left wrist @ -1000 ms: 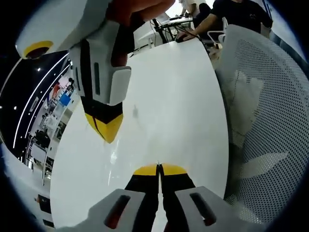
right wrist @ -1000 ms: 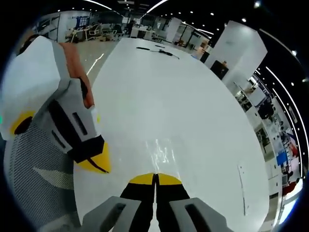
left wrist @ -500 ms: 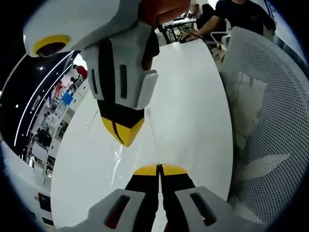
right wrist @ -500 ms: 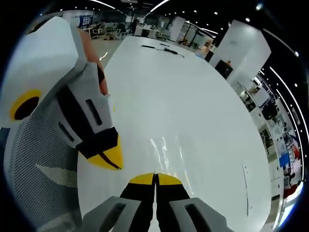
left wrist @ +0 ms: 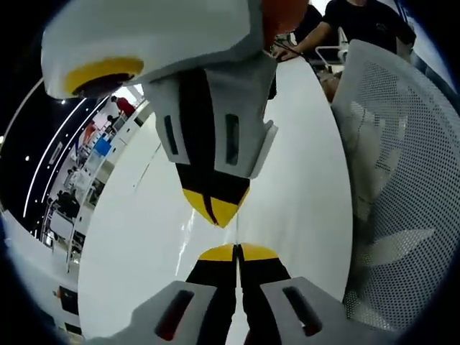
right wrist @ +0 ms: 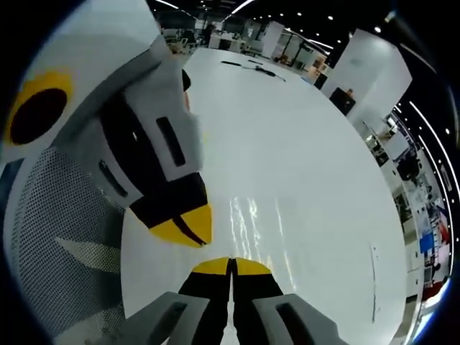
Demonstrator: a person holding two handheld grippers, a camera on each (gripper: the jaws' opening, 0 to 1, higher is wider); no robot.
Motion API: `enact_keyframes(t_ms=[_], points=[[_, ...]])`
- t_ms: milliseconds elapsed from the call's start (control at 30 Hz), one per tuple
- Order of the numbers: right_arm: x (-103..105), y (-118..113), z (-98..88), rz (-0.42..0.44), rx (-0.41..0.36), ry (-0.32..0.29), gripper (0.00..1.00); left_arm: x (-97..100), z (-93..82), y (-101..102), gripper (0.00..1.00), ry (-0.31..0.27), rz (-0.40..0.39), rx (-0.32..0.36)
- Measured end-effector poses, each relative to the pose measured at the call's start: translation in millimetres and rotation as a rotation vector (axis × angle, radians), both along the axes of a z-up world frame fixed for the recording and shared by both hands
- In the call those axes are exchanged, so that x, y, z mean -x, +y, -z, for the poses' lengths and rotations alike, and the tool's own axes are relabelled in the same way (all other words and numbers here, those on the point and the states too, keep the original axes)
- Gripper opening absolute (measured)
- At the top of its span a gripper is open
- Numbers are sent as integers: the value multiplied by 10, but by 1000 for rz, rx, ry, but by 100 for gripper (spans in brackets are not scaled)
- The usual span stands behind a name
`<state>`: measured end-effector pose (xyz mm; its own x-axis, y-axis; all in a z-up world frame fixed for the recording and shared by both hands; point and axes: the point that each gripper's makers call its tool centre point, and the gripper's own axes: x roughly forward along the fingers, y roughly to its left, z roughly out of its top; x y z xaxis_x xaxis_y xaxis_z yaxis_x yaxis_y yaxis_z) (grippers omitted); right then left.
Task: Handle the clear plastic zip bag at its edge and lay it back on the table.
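Note:
Both grippers hover nose to nose over a white table (left wrist: 122, 244). In the left gripper view my left gripper (left wrist: 236, 248) has its yellow tips pressed together, and the right gripper (left wrist: 214, 212) comes down from above with its tip a short gap away. The right gripper view has my right gripper (right wrist: 231, 262) shut at the bottom, with the left gripper (right wrist: 188, 226) slanting in from the left. The clear bag shows only as faint glossy streaks (right wrist: 246, 215) on the table (right wrist: 309, 158) just ahead. Whether film sits between either pair of jaws is hidden.
A white mesh chair back (left wrist: 402, 180) stands close along the table's edge, and it also appears beside the left gripper (right wrist: 65, 237). A seated person (left wrist: 359, 21) is at the table's far end. Dark cables (right wrist: 251, 66) lie at the other far end.
The two grippers have drawn together until their tips nearly meet. Both stayed shut throughout.

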<state>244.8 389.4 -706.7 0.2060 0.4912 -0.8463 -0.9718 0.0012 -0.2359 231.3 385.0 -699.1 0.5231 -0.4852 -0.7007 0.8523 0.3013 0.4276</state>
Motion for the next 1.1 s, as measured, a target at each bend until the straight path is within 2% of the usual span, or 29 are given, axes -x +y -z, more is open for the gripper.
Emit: enact_keyframes(t_ms=[367, 633, 700, 1100], points=[[45, -12, -9, -10, 8, 3, 0, -1, 35, 6, 0, -1, 5, -11], [67, -17, 151, -32, 22, -16, 0, 104, 136, -19, 0, 11, 30, -34], [69, -18, 139, -32, 21, -25, 0, 129, 160, -16, 0, 13, 37, -47], [104, -67, 218, 6, 20, -64, 0, 241, 151, -3, 3, 49, 20, -24]])
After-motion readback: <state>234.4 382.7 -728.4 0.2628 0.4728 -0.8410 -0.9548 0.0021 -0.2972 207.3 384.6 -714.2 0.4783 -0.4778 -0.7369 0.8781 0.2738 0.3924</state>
